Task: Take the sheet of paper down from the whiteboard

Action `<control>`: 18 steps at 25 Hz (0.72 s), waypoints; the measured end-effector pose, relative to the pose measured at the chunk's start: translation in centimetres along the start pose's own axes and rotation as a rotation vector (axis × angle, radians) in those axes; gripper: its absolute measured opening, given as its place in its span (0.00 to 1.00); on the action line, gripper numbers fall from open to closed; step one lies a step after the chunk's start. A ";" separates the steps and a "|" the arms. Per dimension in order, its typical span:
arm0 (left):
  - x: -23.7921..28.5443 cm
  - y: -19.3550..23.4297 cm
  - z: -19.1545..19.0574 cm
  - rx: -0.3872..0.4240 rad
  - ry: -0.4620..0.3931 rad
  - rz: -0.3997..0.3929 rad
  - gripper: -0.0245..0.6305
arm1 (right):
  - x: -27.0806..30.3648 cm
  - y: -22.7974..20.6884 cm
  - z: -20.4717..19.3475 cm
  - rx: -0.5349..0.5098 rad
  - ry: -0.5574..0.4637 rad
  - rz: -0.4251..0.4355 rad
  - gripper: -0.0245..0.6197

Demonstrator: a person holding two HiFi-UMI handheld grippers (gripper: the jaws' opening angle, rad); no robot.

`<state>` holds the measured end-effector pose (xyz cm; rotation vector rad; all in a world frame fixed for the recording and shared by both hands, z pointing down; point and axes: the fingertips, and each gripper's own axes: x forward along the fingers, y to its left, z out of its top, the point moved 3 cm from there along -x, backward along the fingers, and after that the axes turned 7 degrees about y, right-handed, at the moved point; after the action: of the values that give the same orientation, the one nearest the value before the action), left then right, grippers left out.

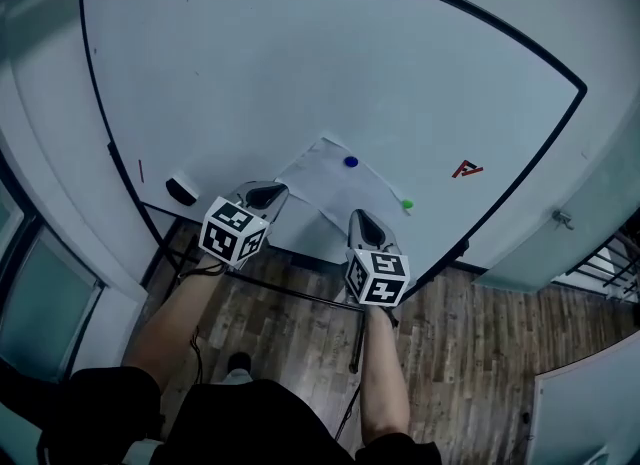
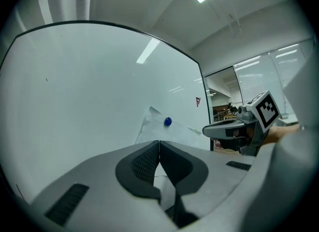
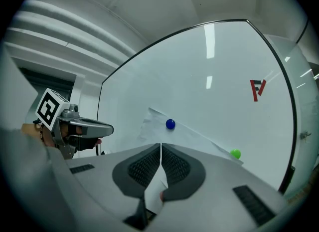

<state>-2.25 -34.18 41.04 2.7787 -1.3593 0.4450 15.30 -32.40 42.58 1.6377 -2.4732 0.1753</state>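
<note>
Person stands facing the whiteboard (image 1: 300,53), one gripper in each hand, both held out approx level w/ forearms stretched fwd. The sheet of paper (image 1: 325,181) sits low on the board, right of centre, tilted so one corner points up. It's pinned along its upper-right edge by a blue magnet (image 1: 350,162) near the top corner and a green magnet (image 1: 406,204) at the far right corner. The left gripper (image 1: 266,193) has its fingers pressed together on the sheet's lower-left part; white paper shows in the slit btwn the pads in its own view. The right gripper (image 1: 360,219) does the same on the lower-right part, pads shut tight w/ a strip of paper caught btwn them. The btm of the sheet comes off the board toward the two grippers, while the top is flat against it under the magnets. A small red mark (image 1: 467,169) is on the board further right, and a dark eraser (image 1: 181,191) rests at the board's btm edge, left of the left gripper. Wood floor (image 1: 480,353) below.
</note>
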 end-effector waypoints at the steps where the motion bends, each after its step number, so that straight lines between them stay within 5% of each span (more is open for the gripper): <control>1: 0.3 0.6 0.2 0.003 -0.002 -0.006 0.07 | 0.6 0.2 0.2 0.001 -0.001 -0.006 0.08; 16: 5.6 3.8 2.8 0.067 -0.074 -0.184 0.08 | 6.1 0.0 1.3 0.062 0.003 -0.151 0.08; 18: 6.4 3.8 3.2 0.086 -0.071 -0.203 0.15 | 6.2 -0.2 1.3 0.076 0.000 -0.173 0.08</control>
<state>-0.71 -41.91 39.17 2.9891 -1.0770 0.4091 13.03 -38.27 42.60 1.8722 -2.3361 0.2488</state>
